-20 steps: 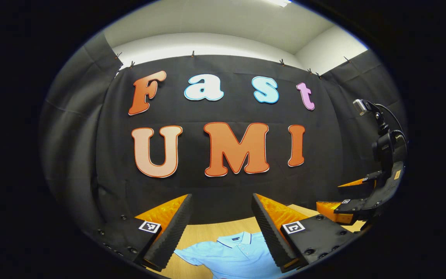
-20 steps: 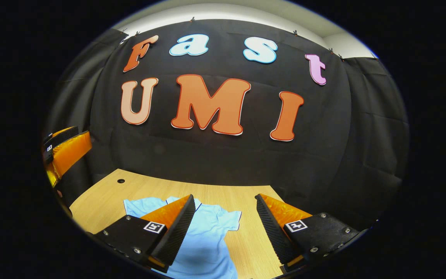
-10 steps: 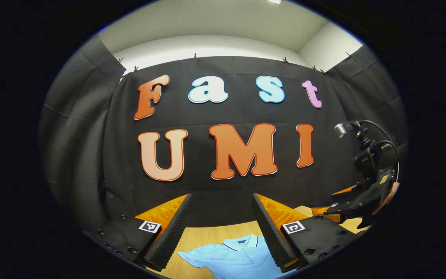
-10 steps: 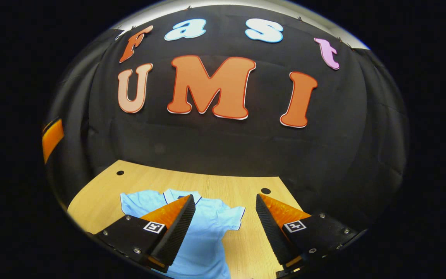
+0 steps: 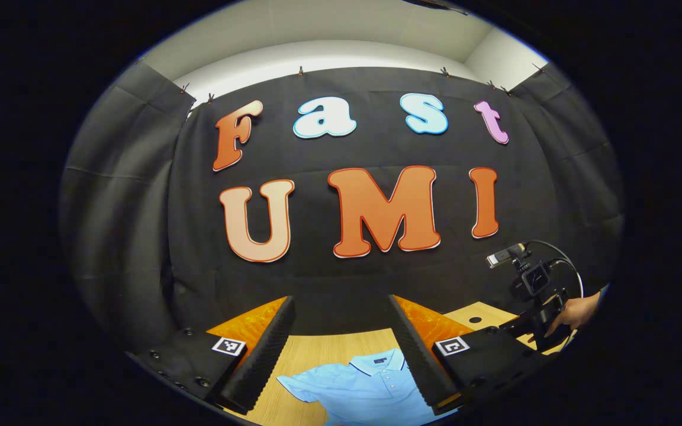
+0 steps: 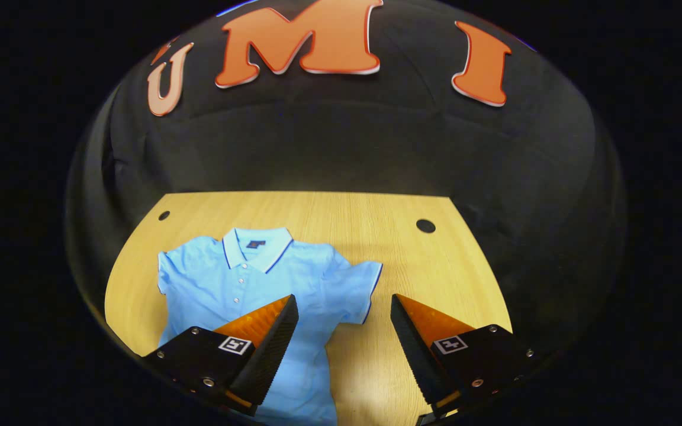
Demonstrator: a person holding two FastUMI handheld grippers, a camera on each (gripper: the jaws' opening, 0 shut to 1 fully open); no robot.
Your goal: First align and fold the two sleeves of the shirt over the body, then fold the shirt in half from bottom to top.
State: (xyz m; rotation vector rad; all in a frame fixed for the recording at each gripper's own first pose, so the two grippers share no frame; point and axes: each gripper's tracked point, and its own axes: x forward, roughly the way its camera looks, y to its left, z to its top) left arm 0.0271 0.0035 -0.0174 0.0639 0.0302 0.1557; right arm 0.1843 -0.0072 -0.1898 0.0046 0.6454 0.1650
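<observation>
Right gripper (image 6: pixel 344 302): fingers spread wide, holding nothing, above the shirt's right sleeve (image 6: pixel 357 284).
Left gripper (image 5: pixel 341 305): also spread, gripping nothing.
Shirt (image 6: pixel 246 284): light blue polo, flat on the wooden table (image 6: pixel 436 266), collar toward the black wall, sleeves unfolded.

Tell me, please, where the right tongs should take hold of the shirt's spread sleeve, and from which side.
Probably at the outer cuff of the sleeve, coming down from above on the side away from the collar. That sleeve lies flat and spread outward on the table, its dark-trimmed edge free of the shirt body. The right tongs hang open above it, so a short descent should reach the edge.
</observation>
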